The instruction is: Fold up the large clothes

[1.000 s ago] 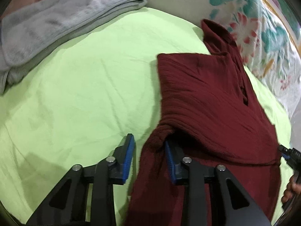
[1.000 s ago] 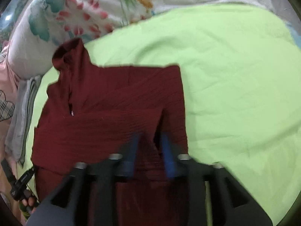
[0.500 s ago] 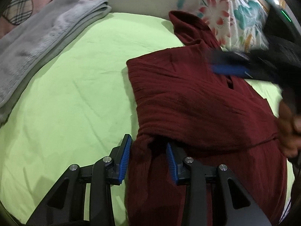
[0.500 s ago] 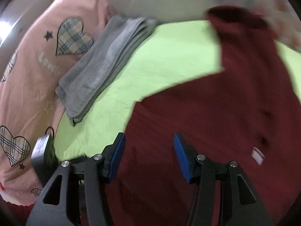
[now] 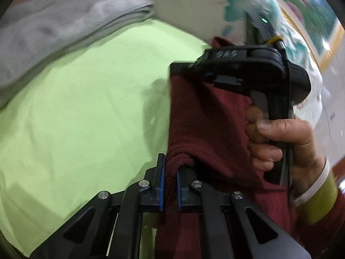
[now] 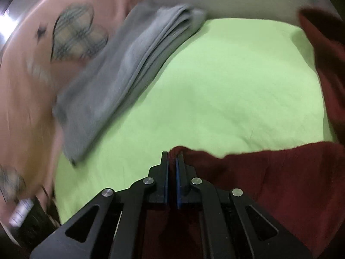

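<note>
Left gripper (image 5: 170,180) clamped on a thick rolled fold of the maroon sweater (image 5: 207,116), blue pads pressed into the knit from both sides. Right gripper (image 6: 171,168) likewise pinched shut on the sweater's edge (image 6: 280,172), its pads nearly meeting with only a thin strip of maroon cloth between them.

Taking the green sheet (image 5: 86,112) as the landmark: sweater raised off it along its right-hand side in the left wrist view, hanging as a flat panel with a straight vertical edge and casting a shadow on the sheet just beside that edge. In the right wrist view, sweater draped along the near and right borders of the sheet (image 6: 226,90), with a second maroon portion rising at the sheet's far right corner.

Right hand (image 5: 284,142) wrapped around the black handle of its gripper, seen in front of the sweater panel, a yellow-green cuff at the wrist.

Folded grey towel (image 6: 129,73) lying along the sheet's far left border, touching it. Pink pillow with plaid hearts (image 6: 43,54) beyond the towel, further left. Floral pillow (image 5: 269,32) past the sheet's far right side, behind the sweater
</note>
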